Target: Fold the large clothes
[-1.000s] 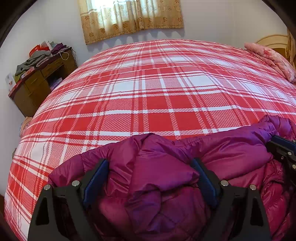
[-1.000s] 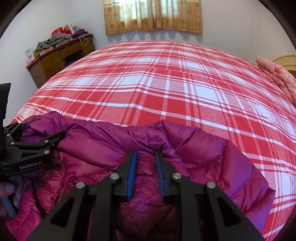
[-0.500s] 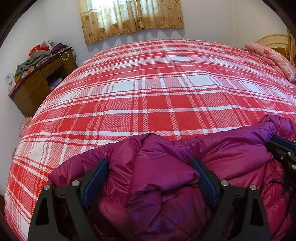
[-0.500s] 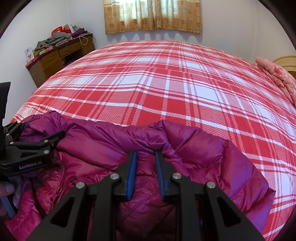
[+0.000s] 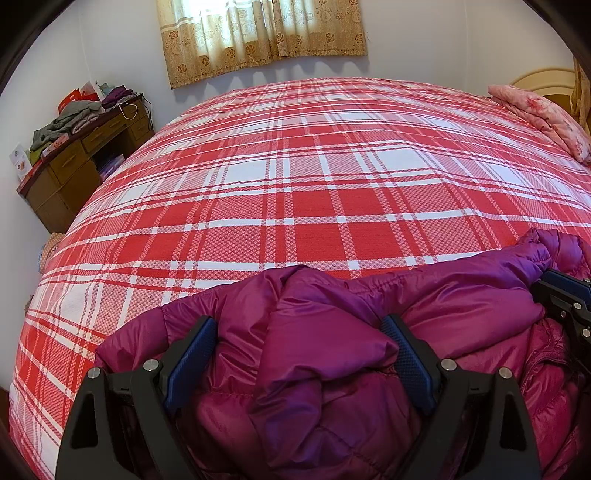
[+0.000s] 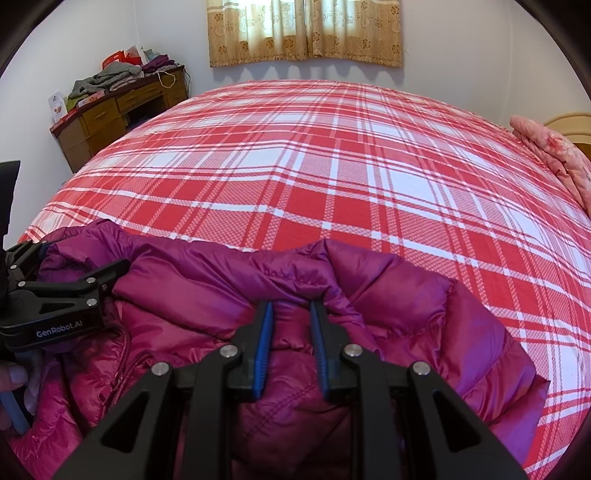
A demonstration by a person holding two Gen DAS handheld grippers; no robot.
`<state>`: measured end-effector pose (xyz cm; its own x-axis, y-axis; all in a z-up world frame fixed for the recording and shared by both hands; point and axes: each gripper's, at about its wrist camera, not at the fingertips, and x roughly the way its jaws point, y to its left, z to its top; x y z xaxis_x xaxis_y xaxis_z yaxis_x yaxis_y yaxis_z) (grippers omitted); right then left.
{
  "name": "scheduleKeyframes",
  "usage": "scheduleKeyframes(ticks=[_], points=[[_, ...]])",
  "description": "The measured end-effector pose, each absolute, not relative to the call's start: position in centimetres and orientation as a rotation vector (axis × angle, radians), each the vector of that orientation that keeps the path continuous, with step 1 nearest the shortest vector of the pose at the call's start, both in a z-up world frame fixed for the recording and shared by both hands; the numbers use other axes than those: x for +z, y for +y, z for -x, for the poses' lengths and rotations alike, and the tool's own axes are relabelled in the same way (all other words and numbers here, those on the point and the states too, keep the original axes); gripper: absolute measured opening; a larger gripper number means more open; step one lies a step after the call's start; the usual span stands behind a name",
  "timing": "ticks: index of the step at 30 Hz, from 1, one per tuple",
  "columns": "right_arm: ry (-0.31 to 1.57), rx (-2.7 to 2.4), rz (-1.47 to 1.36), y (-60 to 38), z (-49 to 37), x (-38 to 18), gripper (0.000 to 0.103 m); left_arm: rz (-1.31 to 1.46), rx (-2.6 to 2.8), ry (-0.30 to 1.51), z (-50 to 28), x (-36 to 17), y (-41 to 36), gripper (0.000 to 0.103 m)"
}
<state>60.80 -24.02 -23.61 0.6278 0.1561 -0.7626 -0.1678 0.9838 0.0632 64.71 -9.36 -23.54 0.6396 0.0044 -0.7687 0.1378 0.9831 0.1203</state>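
left gripper: we hold it low over the jacket, fingers spread wide with a puffed fold bulging between them, nothing pinched.
right gripper: we keep its blue pads drawn close, clamped on a ridge of the jacket near the collar edge.
jacket: magenta quilted, bunched on the near edge of the bed, both grippers at it.
change: we see none; both grippers and the jacket sit as they did a second ago.
around the bed: pink quilt at its far right corner, cluttered desk off its left side, curtain beyond; plaid ahead of the jacket lies bare.
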Motion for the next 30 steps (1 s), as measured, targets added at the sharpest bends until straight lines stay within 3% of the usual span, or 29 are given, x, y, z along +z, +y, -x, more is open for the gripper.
scheduleKeyframes(ticks=[7, 9, 11, 13, 21, 25, 30], points=[[0.890, 0.175, 0.047, -23.7, -61.2, -23.4, 0.024, -0.209, -0.057, 0.893, -65.2, -23.2, -9.7, 0.095], [0.910, 0.177, 0.092, -23.5, -61.2, -22.5, 0.029, -0.222, -0.031, 0.903, -65.0, -21.8, -9.3, 0.094], [0.863, 0.151, 0.049, -24.7, -59.4, -19.8, 0.064, -0.150, -0.037, 0.829, -62.4, -18.6, -7.7, 0.094], [0.784, 0.151, -0.009, -26.6, -56.1, -16.6, 0.075, -0.088, -0.086, 0.803, -58.9, -16.1, -5.7, 0.094], [0.834, 0.213, -0.056, -33.4, -41.0, -15.3, 0.075, -0.128, -0.126, 0.748, -40.8, -13.3, 0.8, 0.094], [0.852, 0.188, -0.101, -36.5, -33.4, -16.0, 0.081, -0.104, -0.139, 0.816, -32.7, -15.4, 4.1, 0.094], [0.899, 0.126, -0.138, -38.6, -25.4, -17.6, 0.081, -0.154, -0.129, 0.840, -25.6, -17.9, 5.7, 0.094]])
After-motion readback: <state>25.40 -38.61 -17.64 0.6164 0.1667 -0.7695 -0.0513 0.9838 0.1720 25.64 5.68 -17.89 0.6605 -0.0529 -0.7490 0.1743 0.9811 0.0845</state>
